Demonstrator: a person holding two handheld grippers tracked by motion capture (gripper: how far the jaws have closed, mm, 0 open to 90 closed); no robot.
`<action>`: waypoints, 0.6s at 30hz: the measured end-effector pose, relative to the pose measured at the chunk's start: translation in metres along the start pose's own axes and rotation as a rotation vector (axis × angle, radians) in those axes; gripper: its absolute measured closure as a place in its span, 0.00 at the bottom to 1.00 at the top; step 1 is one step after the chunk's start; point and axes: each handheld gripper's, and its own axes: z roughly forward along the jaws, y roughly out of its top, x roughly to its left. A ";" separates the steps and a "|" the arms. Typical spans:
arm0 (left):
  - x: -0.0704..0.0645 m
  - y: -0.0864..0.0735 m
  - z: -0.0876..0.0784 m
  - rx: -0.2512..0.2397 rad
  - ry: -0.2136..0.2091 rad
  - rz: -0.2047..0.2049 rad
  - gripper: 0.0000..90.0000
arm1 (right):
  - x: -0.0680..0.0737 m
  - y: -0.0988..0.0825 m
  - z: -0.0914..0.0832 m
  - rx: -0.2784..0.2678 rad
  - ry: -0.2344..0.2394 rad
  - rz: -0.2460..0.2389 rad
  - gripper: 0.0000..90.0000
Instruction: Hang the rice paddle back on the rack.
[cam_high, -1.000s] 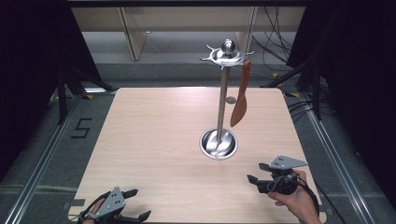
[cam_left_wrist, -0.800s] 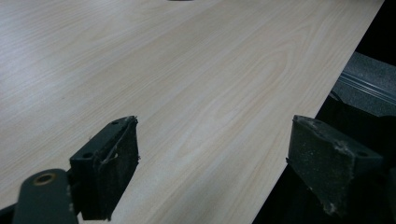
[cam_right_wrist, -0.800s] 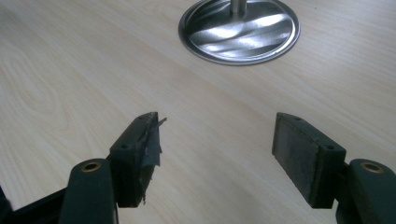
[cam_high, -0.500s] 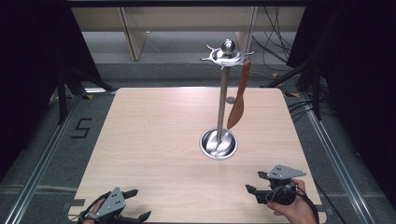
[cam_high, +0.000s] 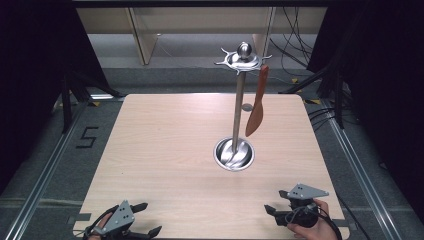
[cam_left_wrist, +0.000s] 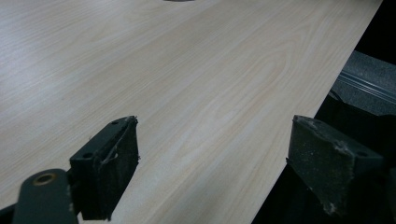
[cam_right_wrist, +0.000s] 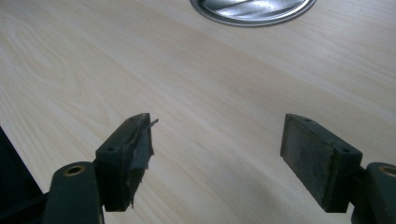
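Left tongs (cam_high: 145, 220) agape, right tongs (cam_high: 272, 206) just widened, empty

Looks like a lab or some kind of recording studio setup, definitely not anyone's kitchen. The pale wooden table (cam_high: 165, 150) sits alone in the middle with black curtains (cam_high: 30, 75) hung on both sides, like they're blocking out stray light. Metal rails (cam_high: 42, 172) run along the grey floor next to it, and there's a "5" marked on the floor (cam_high: 86, 136) at the left. A bunch of loose black cables (cam_high: 295, 47) trails around at the back right, and plain wooden furniture legs (cam_high: 142, 35) stand behind. Feels like a numbered test station.
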 end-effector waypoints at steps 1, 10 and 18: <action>0.000 0.000 0.000 -0.002 -0.001 0.001 0.18 | 0.000 -0.001 0.000 0.007 0.002 -0.006 0.29; 0.002 0.001 0.000 0.000 -0.002 0.031 0.17 | 0.003 -0.006 -0.001 0.023 -0.010 -0.014 0.23; 0.003 0.001 0.000 0.000 -0.002 0.035 0.18 | 0.001 -0.009 0.000 0.009 -0.021 -0.011 0.19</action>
